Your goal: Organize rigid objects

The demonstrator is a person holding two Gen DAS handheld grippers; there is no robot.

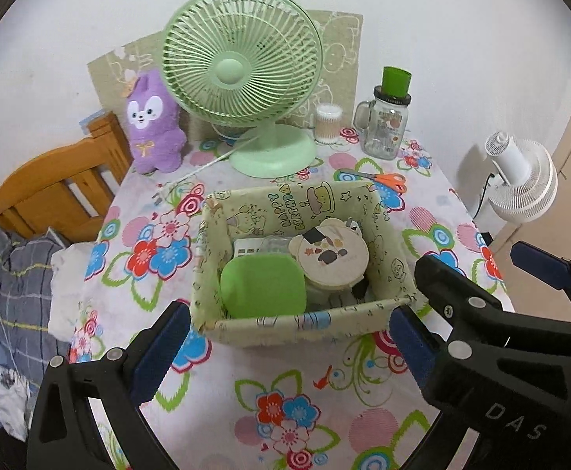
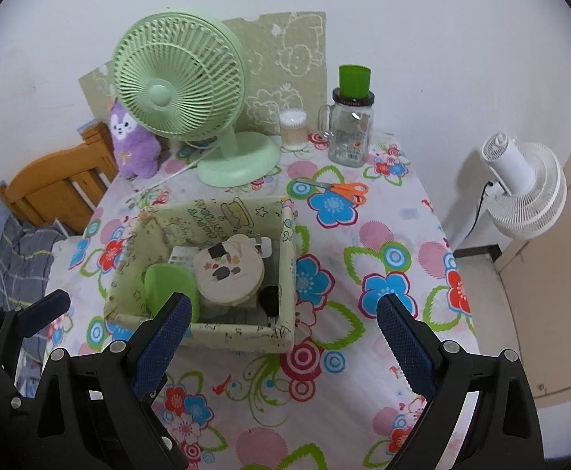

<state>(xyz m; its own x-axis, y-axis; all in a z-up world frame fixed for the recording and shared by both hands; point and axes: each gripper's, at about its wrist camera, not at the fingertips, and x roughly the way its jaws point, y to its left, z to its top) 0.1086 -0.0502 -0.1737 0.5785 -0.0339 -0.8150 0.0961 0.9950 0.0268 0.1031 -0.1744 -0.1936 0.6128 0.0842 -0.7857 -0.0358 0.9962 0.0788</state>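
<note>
The worktop (image 2: 395,211), under a floral cloth, carries everything. Largest on it is the pale green desk fan (image 1: 242,74) at the back, with a purple plush rabbit (image 1: 150,125) beside it on the left. In the middle sits the open cream fabric basket printed with cartoon drawings (image 1: 305,323), already holding a flat green rounded-square lid (image 1: 264,286), a round cream tin with a printed top (image 1: 332,258) and some smaller pieces too hidden to name. Behind it to the right stand a clear glass handled jar topped by a green cup (image 2: 351,133) and a small clear tub of cotton swabs (image 2: 293,129). Smallest are the orange-handled scissors (image 2: 338,188), lying flat just beyond the basket's far right corner, long axis roughly left to right, handles to the right.

The left claw (image 1: 285,342) is spread wide and empty, just short of the basket's near wall. The right claw (image 2: 281,337) is likewise wide apart and holding nothing, over the basket's near right corner.

The scissors look like the loose rigid item; they lie forward and slightly right of the right claw, which seems nearer.
</note>
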